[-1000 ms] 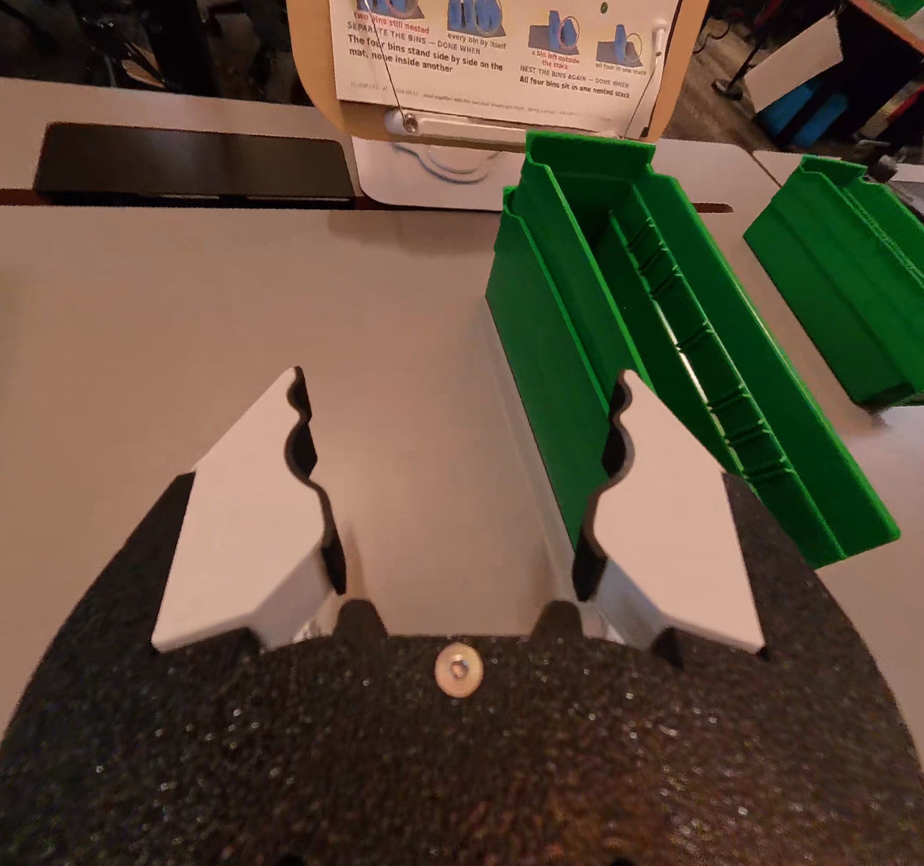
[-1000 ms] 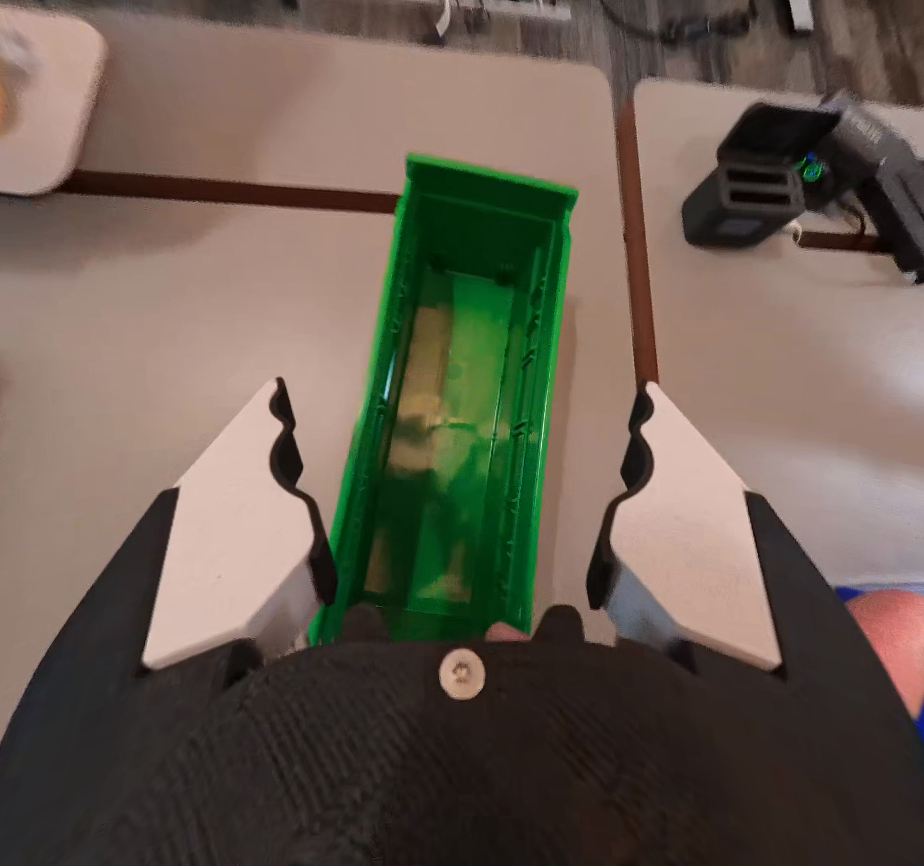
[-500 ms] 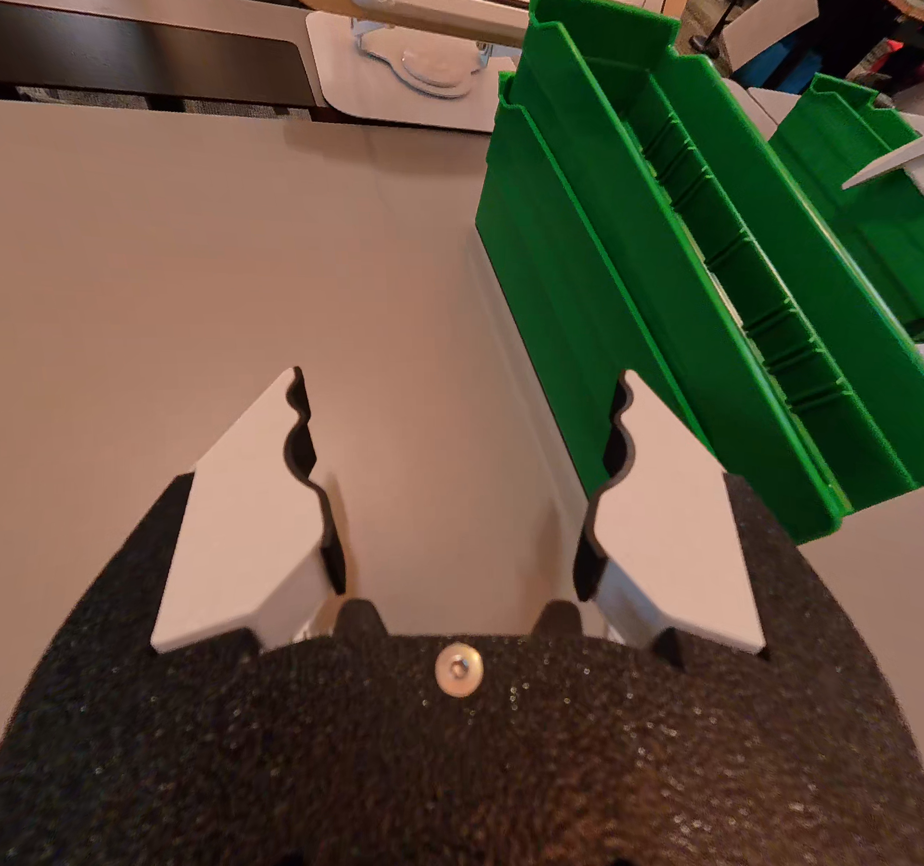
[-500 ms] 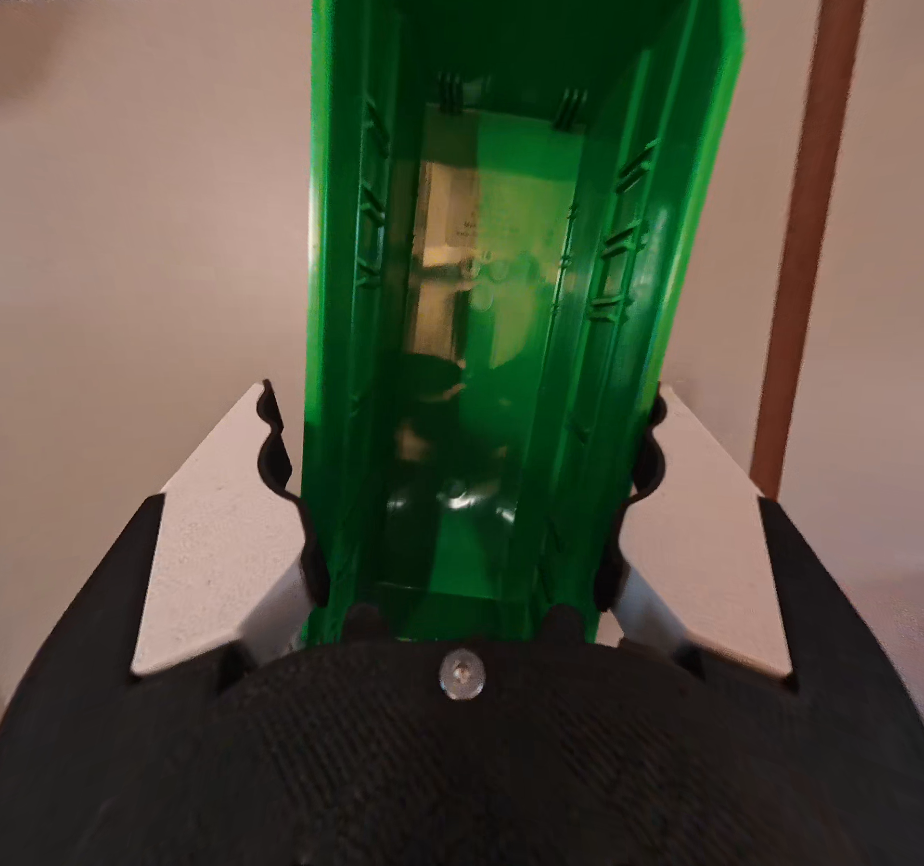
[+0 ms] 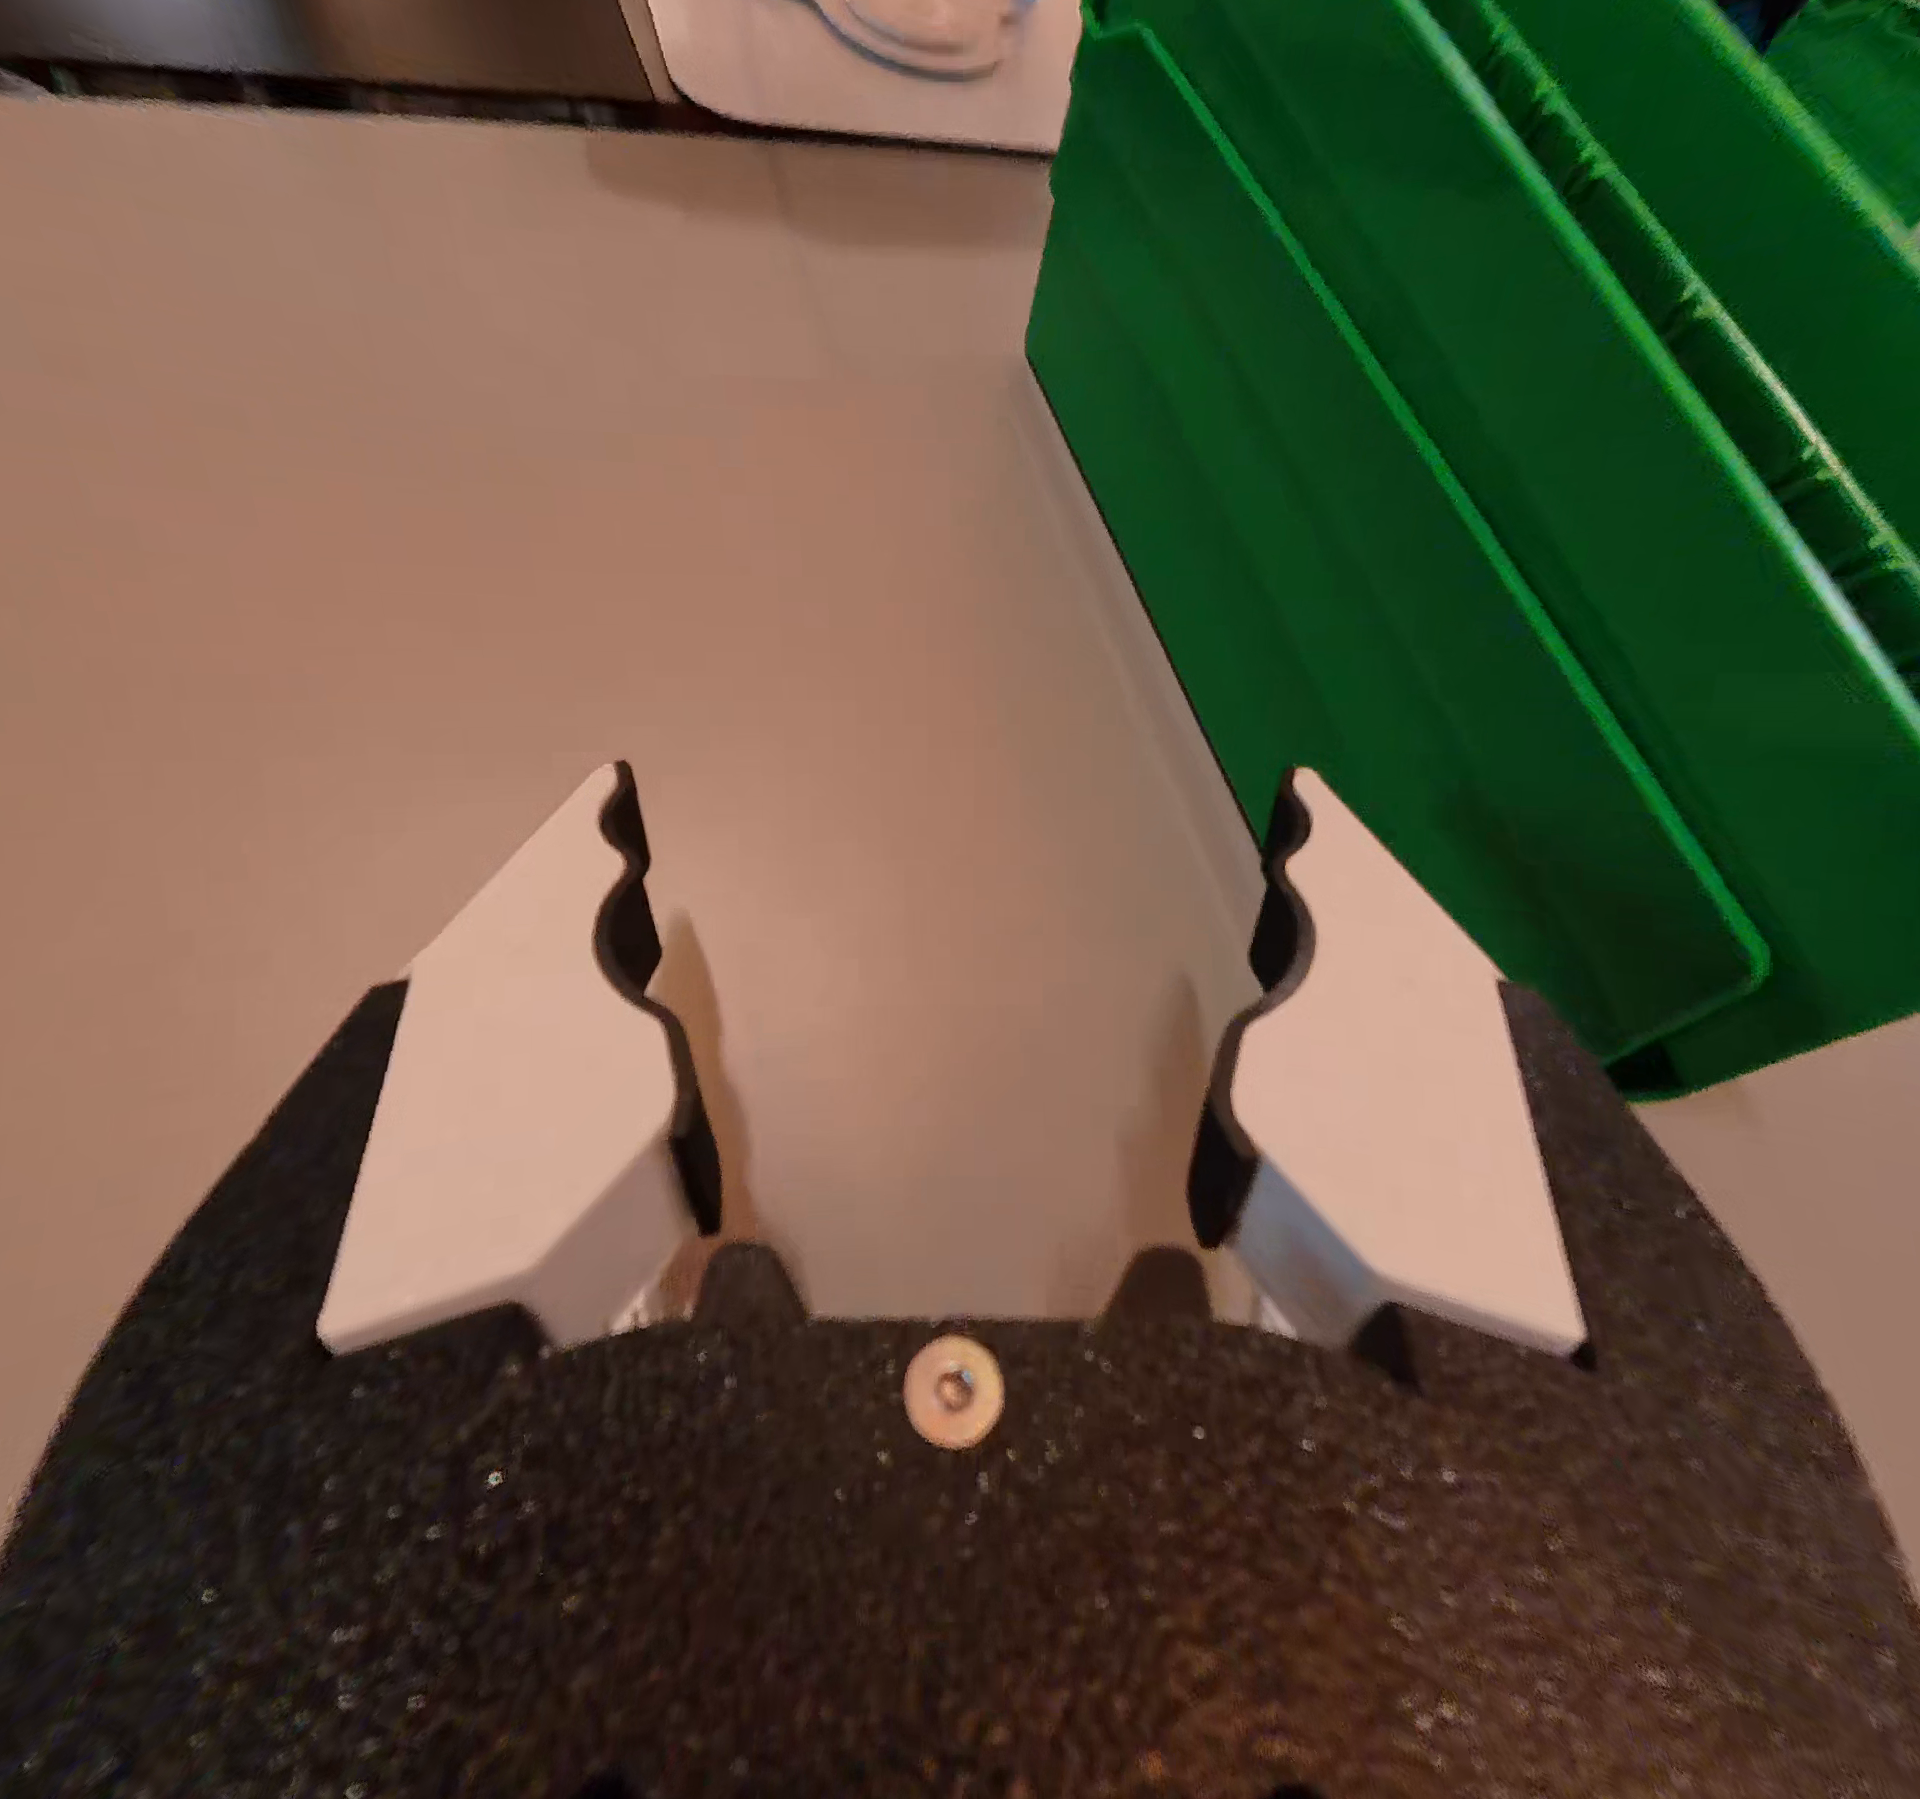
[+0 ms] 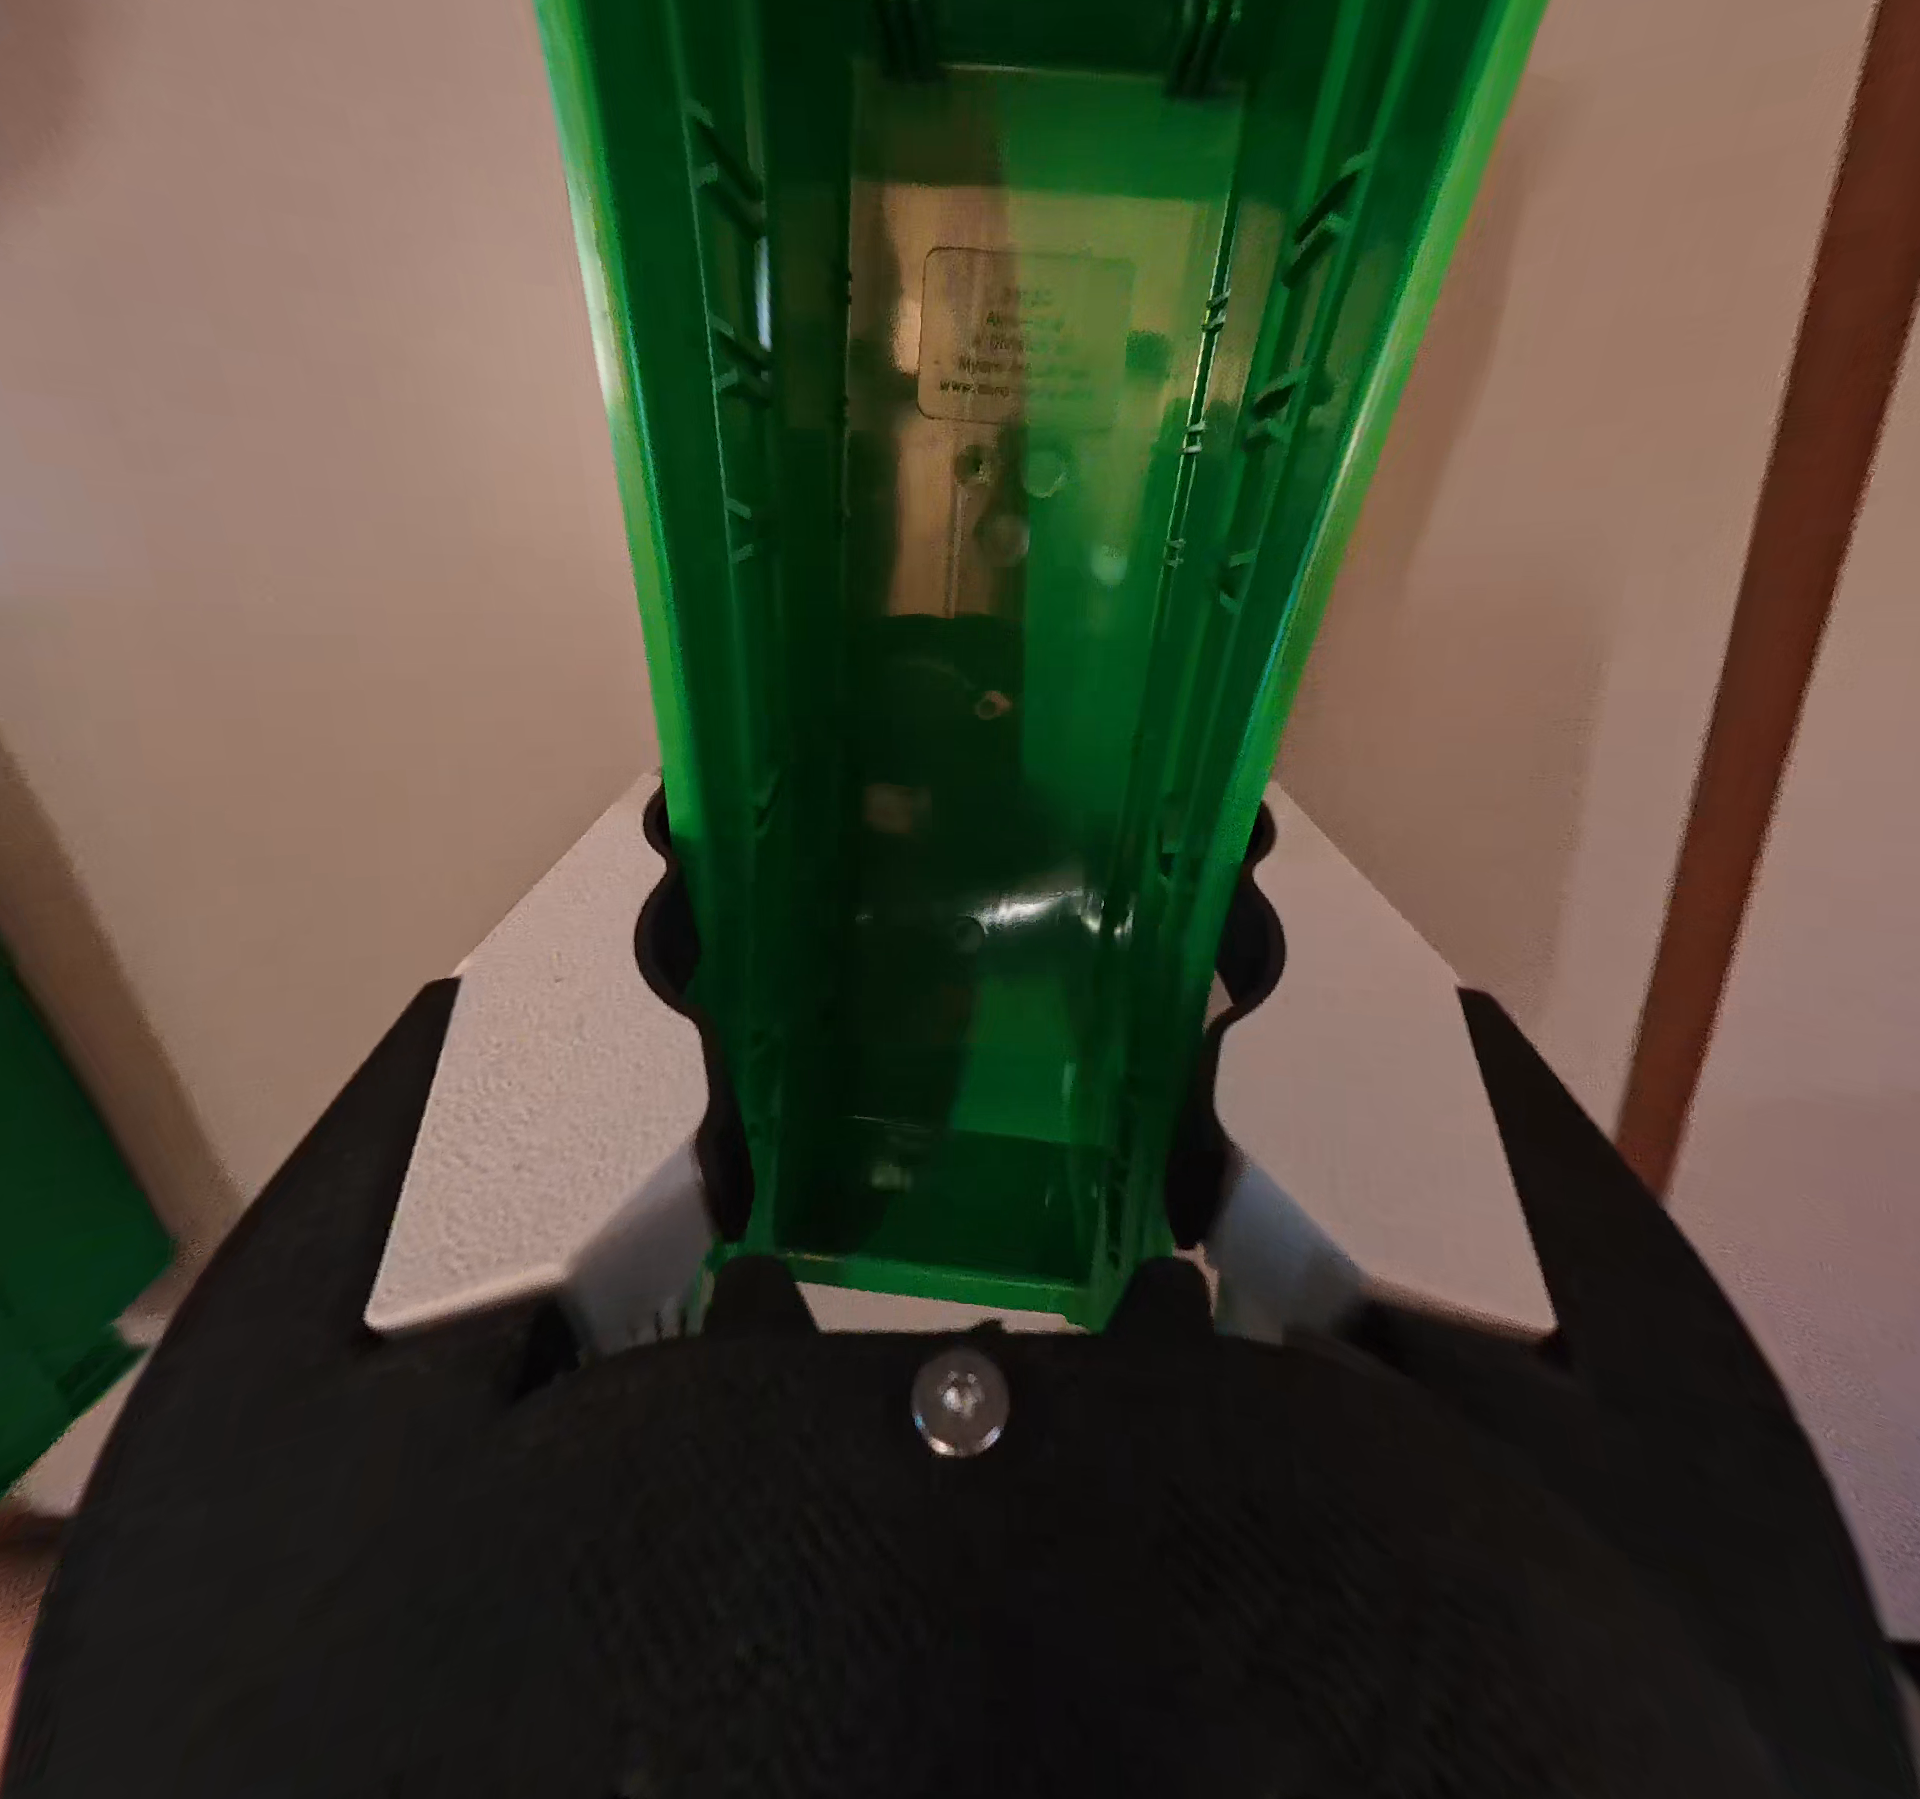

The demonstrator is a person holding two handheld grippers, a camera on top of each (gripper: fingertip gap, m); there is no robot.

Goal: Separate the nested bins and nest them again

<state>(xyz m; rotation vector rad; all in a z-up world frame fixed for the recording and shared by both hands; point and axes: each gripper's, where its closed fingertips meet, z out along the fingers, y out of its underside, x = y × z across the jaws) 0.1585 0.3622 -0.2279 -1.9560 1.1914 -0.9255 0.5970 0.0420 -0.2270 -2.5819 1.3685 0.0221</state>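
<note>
In the left wrist view, a stack of nested green bins (image 5: 1455,419) stands on the beige table (image 5: 520,502) at the upper right. My left gripper (image 5: 956,783) is open and empty, low over the table just left of the stack's near end. In the right wrist view, a single long green bin (image 6: 1039,347) runs away from me. My right gripper (image 6: 958,814) straddles its near end, with one pad on each outer side wall, shut on it. The bin's inside is empty, with a label on its floor.
A white stand base (image 5: 862,35) sits at the table's far edge, with a dark gap behind it. Part of another green bin (image 5: 1860,56) shows at the far right. In the right wrist view a green bin edge (image 6: 62,1178) is at the left and a brown table seam (image 6: 1787,502) at the right.
My right gripper came down over the single bin and closed its fingers onto the side walls. My left gripper moved forward and lower beside the nested stack, still open.
</note>
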